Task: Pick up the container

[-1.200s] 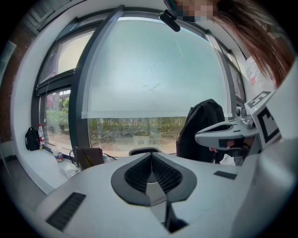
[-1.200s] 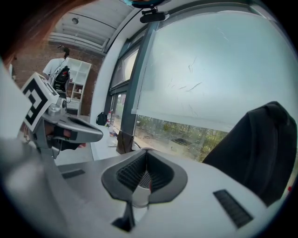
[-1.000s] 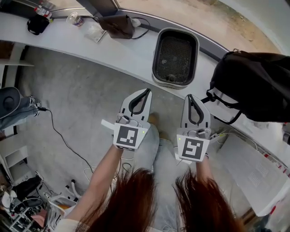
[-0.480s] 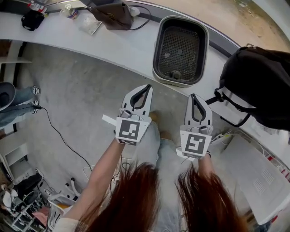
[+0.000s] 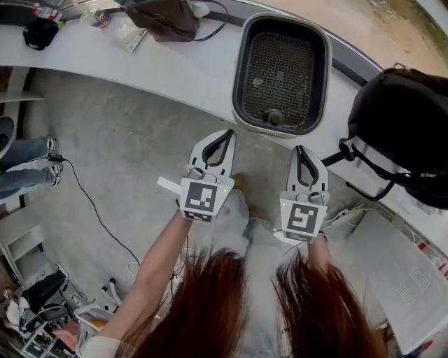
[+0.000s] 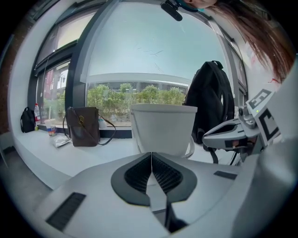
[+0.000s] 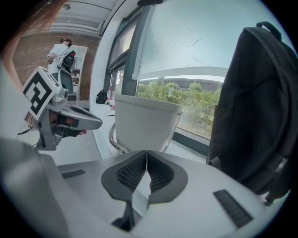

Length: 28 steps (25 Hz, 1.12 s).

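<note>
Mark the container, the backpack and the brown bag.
container [image 5: 301,131], head view, near rim.
backpack [image 5: 406,133], head view, black body.
brown bag [image 5: 166,19], head view, its side.

closed hand-held gripper [image 6: 151,155], white container [image 6: 163,129] ahead

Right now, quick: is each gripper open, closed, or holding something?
Left gripper: closed, holding nothing.
Right gripper: closed, holding nothing.

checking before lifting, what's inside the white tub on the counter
The white rectangular plastic tub holds a dark mesh liner, a few pale bits and a round knob. Anything beneath the mesh is covered.
</note>
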### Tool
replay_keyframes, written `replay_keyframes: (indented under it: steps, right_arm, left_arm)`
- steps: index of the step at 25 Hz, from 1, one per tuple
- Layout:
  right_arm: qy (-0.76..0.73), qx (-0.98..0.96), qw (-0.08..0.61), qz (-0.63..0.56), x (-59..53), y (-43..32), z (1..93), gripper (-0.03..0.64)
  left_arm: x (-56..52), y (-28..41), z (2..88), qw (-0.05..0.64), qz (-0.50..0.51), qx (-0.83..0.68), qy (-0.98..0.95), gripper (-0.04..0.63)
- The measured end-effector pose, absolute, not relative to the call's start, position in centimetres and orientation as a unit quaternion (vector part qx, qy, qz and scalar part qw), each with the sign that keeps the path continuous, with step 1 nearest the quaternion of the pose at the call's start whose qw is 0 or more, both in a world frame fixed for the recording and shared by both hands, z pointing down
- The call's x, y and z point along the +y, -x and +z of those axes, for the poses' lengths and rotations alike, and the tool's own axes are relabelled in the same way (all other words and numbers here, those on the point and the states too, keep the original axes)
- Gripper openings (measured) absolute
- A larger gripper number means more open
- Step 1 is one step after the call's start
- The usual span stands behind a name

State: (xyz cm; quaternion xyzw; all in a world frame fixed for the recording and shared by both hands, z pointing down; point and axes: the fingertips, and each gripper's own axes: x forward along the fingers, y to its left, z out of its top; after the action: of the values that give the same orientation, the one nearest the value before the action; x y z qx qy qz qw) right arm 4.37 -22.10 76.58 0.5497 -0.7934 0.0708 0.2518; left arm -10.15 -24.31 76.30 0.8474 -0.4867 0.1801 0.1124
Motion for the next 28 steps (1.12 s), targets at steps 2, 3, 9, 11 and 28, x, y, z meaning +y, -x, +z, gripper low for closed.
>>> replay_keyframes:
  steps: [2, 3, 9, 11, 28]
  right_arm:
    - [-0.553, -0.790, 0.254, 0.076, -22.2, -4.5, 77.6, 0.025]
    - [-0.554, -0.789, 0.254, 0.078, -22.1, -4.5, 78.1, 0.025]
    - [-0.547, -0.790, 0.265, 0.080, -22.1, -4.4, 80.9, 0.025]
    - [-0.546, -0.790, 0.267, 0.082, -22.3, -4.4, 81.7, 0.025]
    - [-0.545, -0.793, 0.261, 0.077, -25.3, -4.7, 84.1, 0.025]
  left_arm:
    - [-24.4, 10.1, 77.1, 0.112, 0.182, -0.485, -0.848, 0.017]
    - [-24.4, 10.0, 77.5, 0.111, 0.184, -0.483, -0.849, 0.017]
    - [-24.6, 10.1, 79.9, 0.108, 0.192, -0.479, -0.849, 0.017]
    - [-24.7, 10.2, 80.8, 0.104, 0.199, -0.477, -0.850, 0.017]
    - [-27.7, 8.3, 84.1, 0.086, 0.213, -0.454, -0.861, 0.017]
